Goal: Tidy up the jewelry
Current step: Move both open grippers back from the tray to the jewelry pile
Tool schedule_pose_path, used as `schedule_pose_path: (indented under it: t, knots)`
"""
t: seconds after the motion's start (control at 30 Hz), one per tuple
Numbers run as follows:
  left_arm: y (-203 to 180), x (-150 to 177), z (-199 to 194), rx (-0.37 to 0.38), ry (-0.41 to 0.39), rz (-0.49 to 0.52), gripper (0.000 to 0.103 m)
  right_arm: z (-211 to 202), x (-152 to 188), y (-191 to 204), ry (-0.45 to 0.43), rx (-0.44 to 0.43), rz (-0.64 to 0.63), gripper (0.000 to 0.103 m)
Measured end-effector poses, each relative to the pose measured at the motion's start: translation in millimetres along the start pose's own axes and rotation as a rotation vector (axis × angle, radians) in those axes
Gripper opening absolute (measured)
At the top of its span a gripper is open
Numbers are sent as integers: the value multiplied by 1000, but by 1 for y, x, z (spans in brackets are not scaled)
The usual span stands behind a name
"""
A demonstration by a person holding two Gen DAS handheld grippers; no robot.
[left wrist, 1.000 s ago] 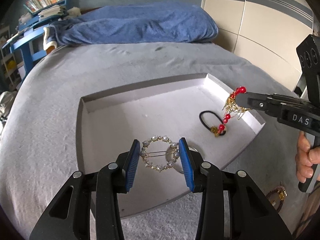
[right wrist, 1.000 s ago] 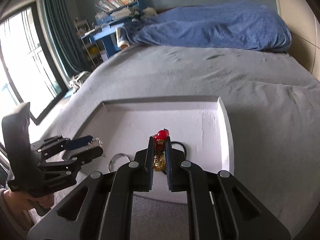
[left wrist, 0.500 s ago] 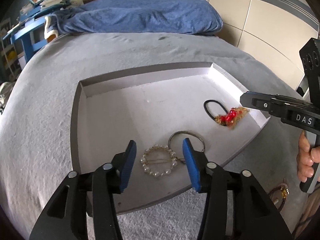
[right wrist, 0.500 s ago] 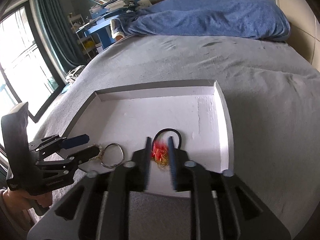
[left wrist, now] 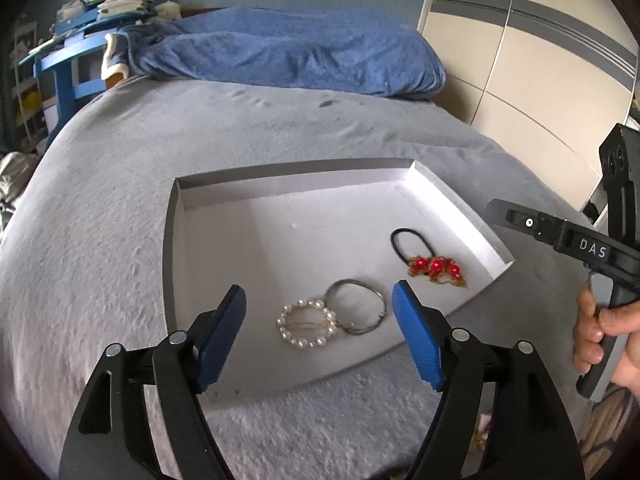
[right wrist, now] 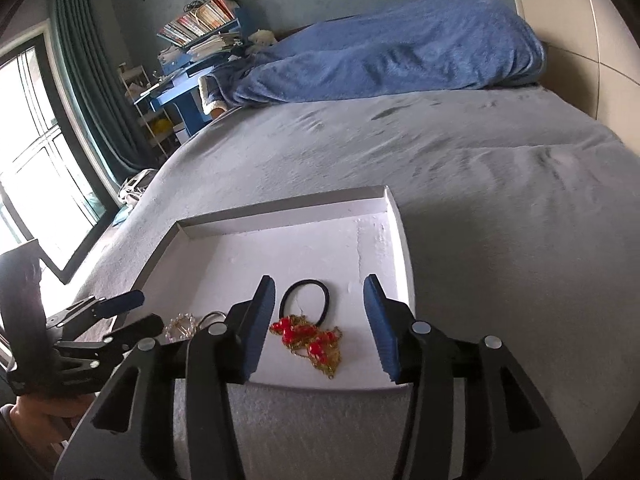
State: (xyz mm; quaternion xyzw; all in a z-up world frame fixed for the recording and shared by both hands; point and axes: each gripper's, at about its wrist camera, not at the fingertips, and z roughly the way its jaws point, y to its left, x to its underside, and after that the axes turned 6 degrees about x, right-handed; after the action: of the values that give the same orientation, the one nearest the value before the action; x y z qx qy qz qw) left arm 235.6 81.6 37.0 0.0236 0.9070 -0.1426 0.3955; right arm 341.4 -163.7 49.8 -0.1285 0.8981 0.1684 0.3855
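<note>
**Four pieces in the tray, both grippers empty**

At the left of the white tray (left wrist: 176, 248), near its front edge, the pearl ring brooch (left wrist: 306, 325) lies flat. Around it, pulled back toward the viewer, stands the left gripper (left wrist: 320, 332) with its blue pads spread wide and nothing between them. Just right of the brooch, and touching or slightly overlapping it, is a thin metal bangle (left wrist: 355, 306). Further right and a little farther back lies a black hair tie (left wrist: 412, 245), with the red-beaded gold chain piece (left wrist: 436, 269) against its near end. The right gripper (right wrist: 320, 328) is likewise spread wide and empty, its pads either side of the red beads and hair tie. All of this sits on the grey bedspread (left wrist: 100, 280).

The step in hand looks like clearing away after setting pieces down, then fetching more. Something small and gold shows on the bedspread near the right-hand edge (left wrist: 480, 436), too blurred to identify. To do this well, lift each gripper straight back and up so the pads do not snag the loose chain or nudge the bangle further onto the brooch. Place the next piece in the bare far half of the tray, well apart from the rest.
</note>
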Motion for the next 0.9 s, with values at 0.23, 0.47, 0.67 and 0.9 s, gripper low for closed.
schedule_pose_path:
  t: [0.23,0.47,0.67,0.9]
  knots:
    - [-6,14,-32,6,-30,-5,76,-18,12,-3,-22,16,8,49]
    - [-7,36,-51,6,-20,-22,76,-32,28,-5,-13,13,30,49]
    - [-18,60,-62,14,4,4,76,-43,39,-6,-8,13,39,50]
    - [-42,86,-59,28,63,74,74,-54,51,-12,-5,7,67,51]
